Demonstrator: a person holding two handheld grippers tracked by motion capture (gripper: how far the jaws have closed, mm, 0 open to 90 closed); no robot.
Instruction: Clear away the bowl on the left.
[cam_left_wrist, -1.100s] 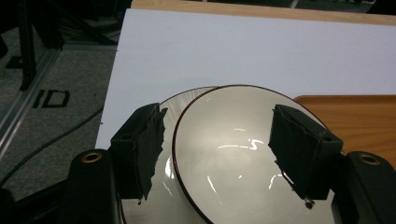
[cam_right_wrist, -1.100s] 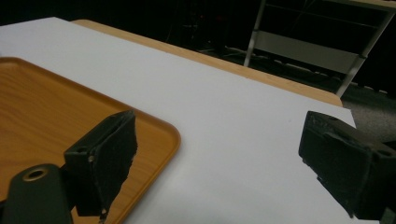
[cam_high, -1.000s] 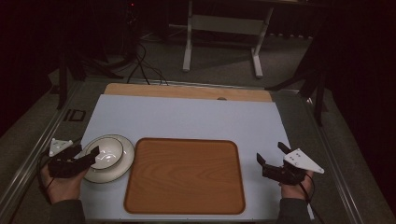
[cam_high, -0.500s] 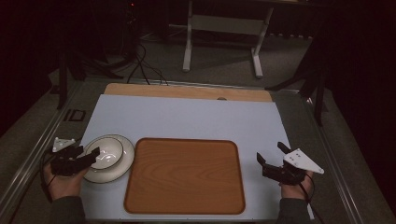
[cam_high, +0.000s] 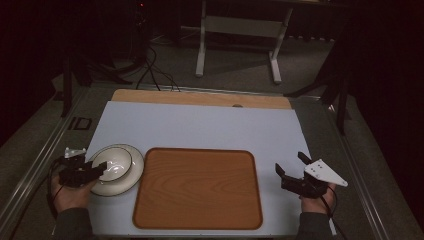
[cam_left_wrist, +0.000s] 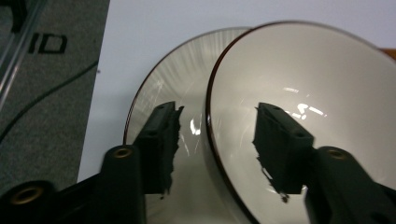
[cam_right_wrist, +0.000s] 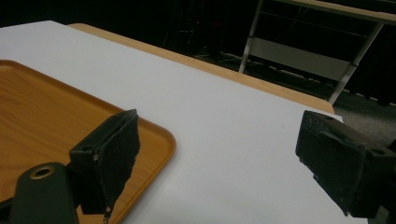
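Observation:
A white bowl (cam_high: 117, 161) with a thin dark rim sits in a white plate (cam_high: 131, 176) at the table's front left, beside a wooden tray (cam_high: 197, 187). My left gripper (cam_high: 100, 169) is open at the bowl's left side. In the left gripper view its jaws straddle the bowl (cam_left_wrist: 303, 74) rim, one inside the bowl and one outside over the plate (cam_left_wrist: 163, 84), left gripper (cam_left_wrist: 217, 112) gap still wide. My right gripper (cam_high: 291, 163) hangs open and empty over the white mat, right of the tray. In the right gripper view the right gripper (cam_right_wrist: 219, 121) faces the tray (cam_right_wrist: 46, 107) corner.
A white mat (cam_high: 200, 125) covers the table, with a wooden strip (cam_high: 200, 97) along its far edge. Metal rails run down both sides. Behind the table stand a metal frame (cam_high: 240, 30) and floor cables (cam_high: 150, 65).
My left gripper has edged slightly right, further onto the bowl's rim. The right gripper has stayed where it was.

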